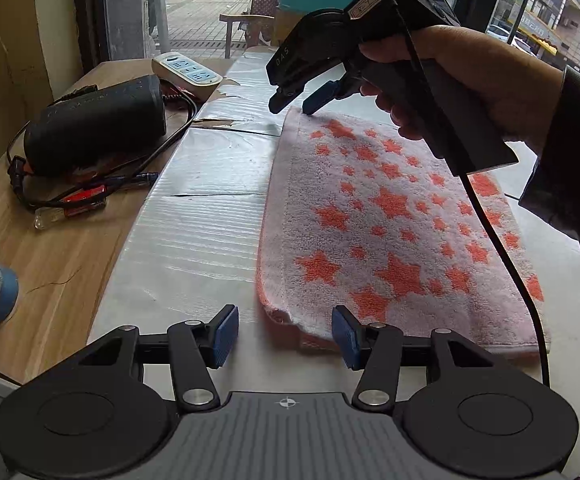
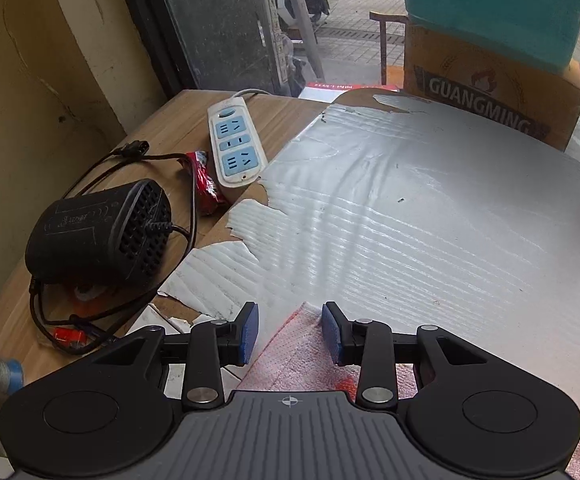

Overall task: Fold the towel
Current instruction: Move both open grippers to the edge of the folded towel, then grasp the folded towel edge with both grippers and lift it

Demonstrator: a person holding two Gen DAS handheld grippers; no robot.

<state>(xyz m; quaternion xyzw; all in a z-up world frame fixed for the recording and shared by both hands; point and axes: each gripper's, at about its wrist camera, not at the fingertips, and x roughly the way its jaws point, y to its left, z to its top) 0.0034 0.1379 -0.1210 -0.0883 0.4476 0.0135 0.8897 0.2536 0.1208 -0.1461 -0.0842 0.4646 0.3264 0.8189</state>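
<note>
Two grippers straddle the star-patterned towel (image 1: pixel 390 232): left gripper (image 1: pixel 286 334) lower centre, right gripper (image 1: pixel 296 106) upper centre, both parted and unclamped, readying a fold.

The towel (image 1: pixel 394 232) was a pale pink terry one covered in orange-red stars of different sizes, with a plain pink border strip down its left edge. It lay flat on the silvery-grey sheet, already folded over, so you could see a doubled layer peeking out along the near edge. The near left corner looked a bit rumpled and rounded off rather than crisp. Its long side ran from near to far, angling slightly to the right. In the right wrist view only the far left corner (image 2: pixel 302 344) showed, pink and nubbly, lying flat on that sheet.
</note>
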